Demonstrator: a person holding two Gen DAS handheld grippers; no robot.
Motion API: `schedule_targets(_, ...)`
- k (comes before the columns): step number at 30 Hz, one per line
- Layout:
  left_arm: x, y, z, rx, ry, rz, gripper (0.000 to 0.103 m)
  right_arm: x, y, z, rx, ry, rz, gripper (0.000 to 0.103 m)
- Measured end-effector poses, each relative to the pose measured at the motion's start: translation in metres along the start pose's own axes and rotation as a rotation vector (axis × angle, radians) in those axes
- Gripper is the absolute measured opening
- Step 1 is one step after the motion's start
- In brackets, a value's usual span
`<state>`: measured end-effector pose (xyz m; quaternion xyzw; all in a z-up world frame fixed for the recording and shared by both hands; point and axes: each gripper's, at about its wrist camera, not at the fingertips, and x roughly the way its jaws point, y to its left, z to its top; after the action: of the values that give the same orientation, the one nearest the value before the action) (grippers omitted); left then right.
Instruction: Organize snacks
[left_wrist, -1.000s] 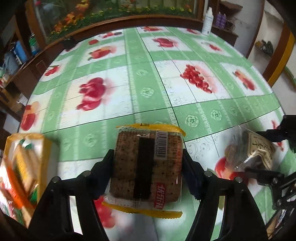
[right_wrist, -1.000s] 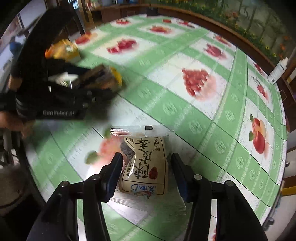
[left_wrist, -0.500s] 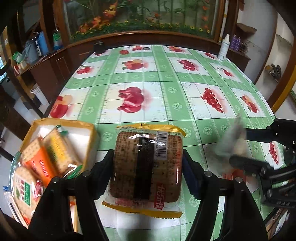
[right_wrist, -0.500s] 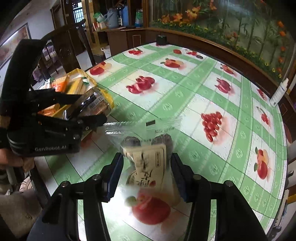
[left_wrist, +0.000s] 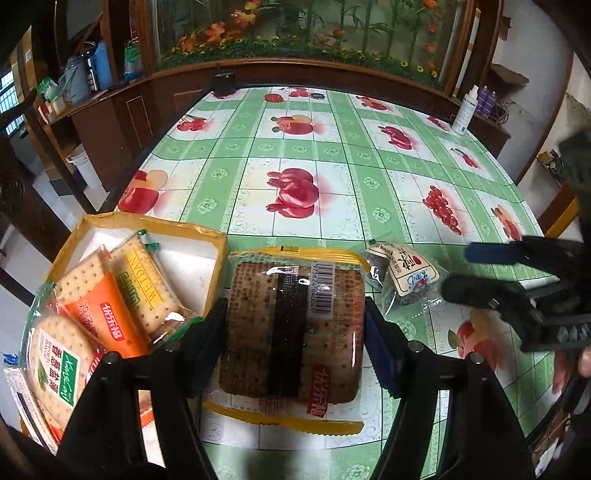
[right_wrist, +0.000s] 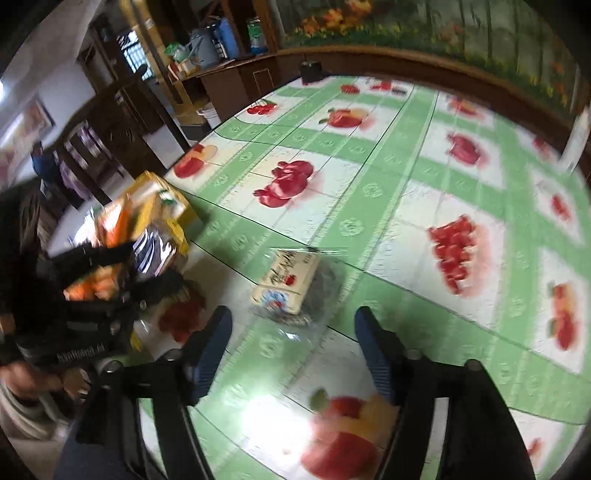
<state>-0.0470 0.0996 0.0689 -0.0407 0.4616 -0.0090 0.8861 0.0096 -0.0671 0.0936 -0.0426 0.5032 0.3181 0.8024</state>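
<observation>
1. At far left, a yellow-rimmed box (left_wrist: 218, 240) sits on the bench (left_wrist: 332, 177), its near-left part cut off by the frame edge. Three cracker packs can be counted there: orange (left_wrist: 99, 314), yellow (left_wrist: 147, 291) and round green-labelled (left_wrist: 55, 354); more may be hidden beneath.
2. At centre, the left claw (left_wrist: 295, 328) clamps one brown cracker pack (left_wrist: 295, 325) by its sides, held above the cloth just right of the box.
3. To the right, one clear snack bag (left_wrist: 402, 273) lies on the bench, blurred in the right wrist view.
4. Farthest right, the right claw (right_wrist: 291, 336) is opening, nothing between its pads, the bag just ahead.
</observation>
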Motion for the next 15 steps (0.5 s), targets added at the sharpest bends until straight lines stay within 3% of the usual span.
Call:
schedule_targets(8, 0.001, 0.014, -0.003, -0.034, 0.010, -0.024, 0.070, 0.062, 0.013, 0.024, -0.070, 0.201, -0.055, 0.068)
schedule_targets(10, 0.003, 0.016, -0.004, -0.033, 0.014, -0.031, 0.070, 0.069, 0.018, 0.021, -0.121, 0.196, -0.102, 0.053)
schedule_targets(15, 0.005, 0.013, -0.005, -0.027, 0.023, -0.038, 0.071, 0.058, 0.021, 0.002, -0.173, 0.167, -0.110, 0.051)
